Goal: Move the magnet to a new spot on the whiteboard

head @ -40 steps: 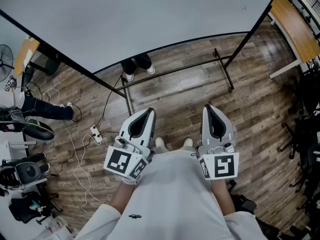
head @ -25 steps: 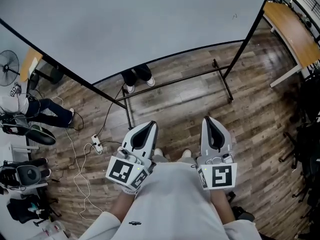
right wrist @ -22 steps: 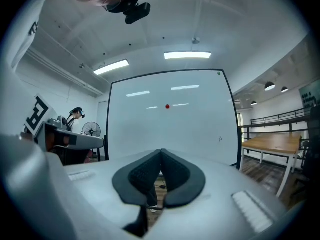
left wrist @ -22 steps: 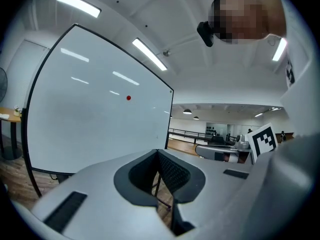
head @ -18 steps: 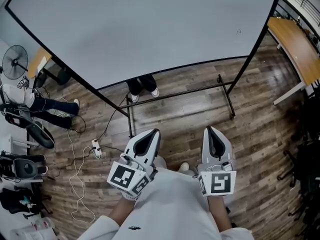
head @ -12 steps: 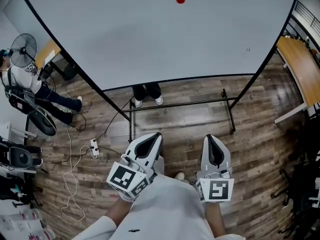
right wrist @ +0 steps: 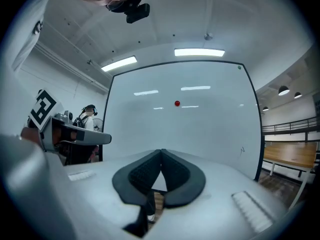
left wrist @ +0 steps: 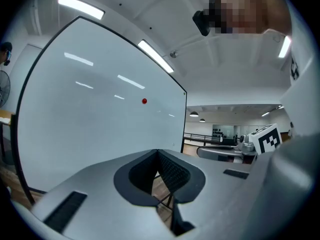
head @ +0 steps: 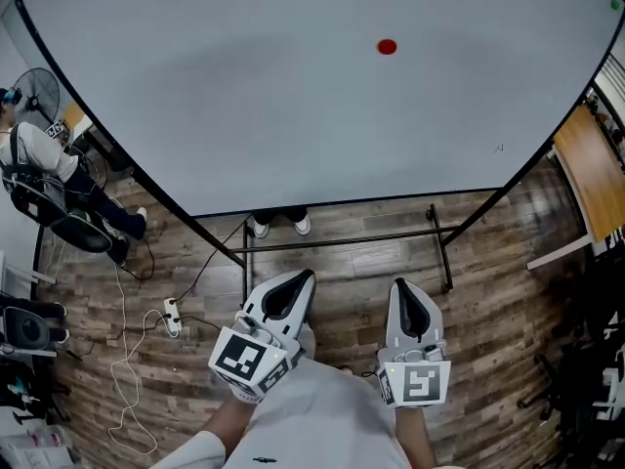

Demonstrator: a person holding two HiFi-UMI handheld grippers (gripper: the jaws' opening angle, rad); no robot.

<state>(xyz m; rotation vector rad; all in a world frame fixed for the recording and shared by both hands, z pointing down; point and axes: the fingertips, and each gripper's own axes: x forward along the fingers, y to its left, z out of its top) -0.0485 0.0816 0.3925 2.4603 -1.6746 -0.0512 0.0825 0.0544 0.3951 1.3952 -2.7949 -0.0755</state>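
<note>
A small round red magnet (head: 387, 47) sticks high on the big whiteboard (head: 254, 115). It also shows as a red dot (left wrist: 144, 101) in the left gripper view and as one (right wrist: 177, 103) in the right gripper view. My left gripper (head: 298, 277) and right gripper (head: 404, 285) are held low, close to my body, over the wooden floor and well short of the board. Both are shut, tips together, with nothing between the jaws.
The whiteboard stands on a black metal frame (head: 342, 242) with floor bars. A person (head: 39, 179) sits at the far left by a fan. A white power strip and cables (head: 171, 316) lie on the floor at left. A wooden table (head: 591, 169) is at right.
My view has tilted up: the whiteboard fills more of the picture and the red magnet has come into sight. Both grippers stay shut and low.
</note>
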